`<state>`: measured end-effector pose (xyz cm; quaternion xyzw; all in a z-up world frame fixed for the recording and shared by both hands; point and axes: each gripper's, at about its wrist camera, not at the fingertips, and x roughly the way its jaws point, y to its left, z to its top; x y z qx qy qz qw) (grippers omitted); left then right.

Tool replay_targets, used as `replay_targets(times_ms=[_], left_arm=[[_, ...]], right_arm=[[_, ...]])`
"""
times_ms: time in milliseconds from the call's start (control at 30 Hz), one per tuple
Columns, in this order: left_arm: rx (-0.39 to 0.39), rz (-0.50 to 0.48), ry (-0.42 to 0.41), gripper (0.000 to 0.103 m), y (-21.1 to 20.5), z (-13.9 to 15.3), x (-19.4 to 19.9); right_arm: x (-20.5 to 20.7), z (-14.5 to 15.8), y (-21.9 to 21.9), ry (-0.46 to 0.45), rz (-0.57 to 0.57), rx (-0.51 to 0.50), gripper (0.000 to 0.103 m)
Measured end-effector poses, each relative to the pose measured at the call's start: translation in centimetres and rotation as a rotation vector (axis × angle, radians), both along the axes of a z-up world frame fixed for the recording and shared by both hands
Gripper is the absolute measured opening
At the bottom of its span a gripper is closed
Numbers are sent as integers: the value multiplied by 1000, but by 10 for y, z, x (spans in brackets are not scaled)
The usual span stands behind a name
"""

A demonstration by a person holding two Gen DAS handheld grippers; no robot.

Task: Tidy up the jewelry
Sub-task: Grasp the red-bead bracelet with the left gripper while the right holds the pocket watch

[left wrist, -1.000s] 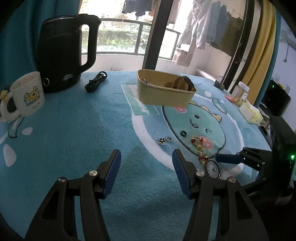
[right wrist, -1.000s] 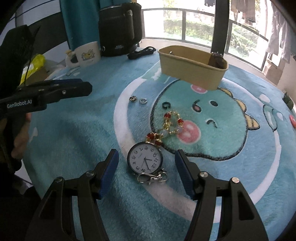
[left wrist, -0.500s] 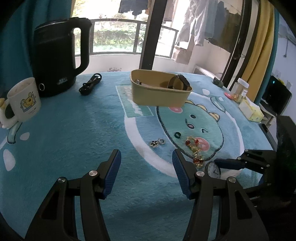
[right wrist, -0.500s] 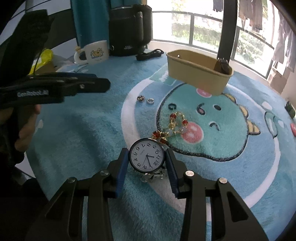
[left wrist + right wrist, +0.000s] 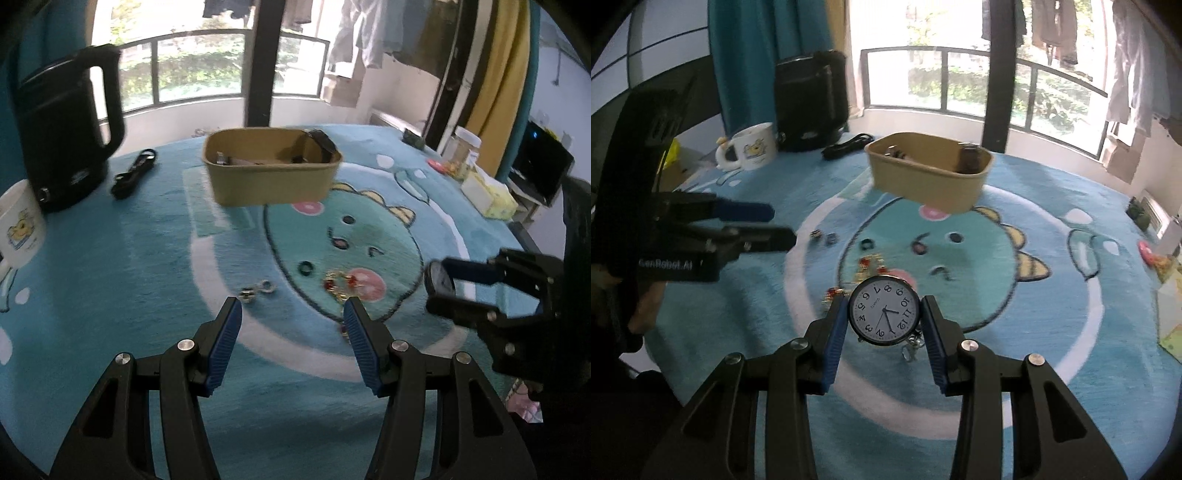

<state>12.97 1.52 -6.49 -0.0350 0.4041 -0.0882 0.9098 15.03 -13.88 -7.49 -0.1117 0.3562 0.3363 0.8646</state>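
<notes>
My right gripper is shut on a round white-faced pocket watch and holds it above the mat, its clasp dangling below. It also shows in the left wrist view. A tan box with a wristwatch and small items stands farther back, also in the left wrist view. A red-and-gold bead bracelet, a black ring and two small silver pieces lie on the mat. My left gripper is open and empty, just short of them.
A blue dinosaur mat covers the table. A black kettle, a white mug and a black cable are at the back left. A jar and yellow tissue box stand at the right edge.
My right gripper closed on the pocket watch and lifted it off the mat. The left gripper stayed open and shifted slightly toward the box.
</notes>
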Motion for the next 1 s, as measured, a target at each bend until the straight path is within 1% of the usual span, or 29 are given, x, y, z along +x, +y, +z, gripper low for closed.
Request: replay_targets(times_ms=[100,200,400,433,467,500,533,567,633,667,700,833,1000], left_arm=[[-1,-33,25,60,-13,-5,6],[16,-55,42,60,-25,-10,11],[23,-74,81,59,-39,-23,20],[24,-80,91,57,-42,-25,22],[25,-87,98,50,-44,-27,23],[26,-95,107,46,-46,-29,24],[27,-102,113,43,-48,-31,25],[32,-114,122,37,-50,-33,26],[65,-123,114,31,-55,-35,25],[77,-129,114,25,-56,-35,25],[82,-131,114,22,-56,-34,25],[77,-128,113,18,-55,-34,25],[59,-118,108,15,-50,-31,24]], right_arm=[[7,0,-11,1,-21,14,40],[13,-1,-21,2,-36,24,40],[24,-1,-39,1,-73,47,40],[25,-1,-42,-1,-80,51,40],[26,-2,-45,-2,-85,56,40],[27,-2,-47,-1,-88,58,40],[28,-2,-48,-1,-91,61,40],[29,-3,-50,1,-94,65,40],[32,-3,-51,4,-97,73,40],[32,-4,-52,5,-99,75,40],[33,-4,-52,5,-99,78,40],[35,-4,-52,5,-91,86,40],[35,-1,-51,-1,-83,93,40]])
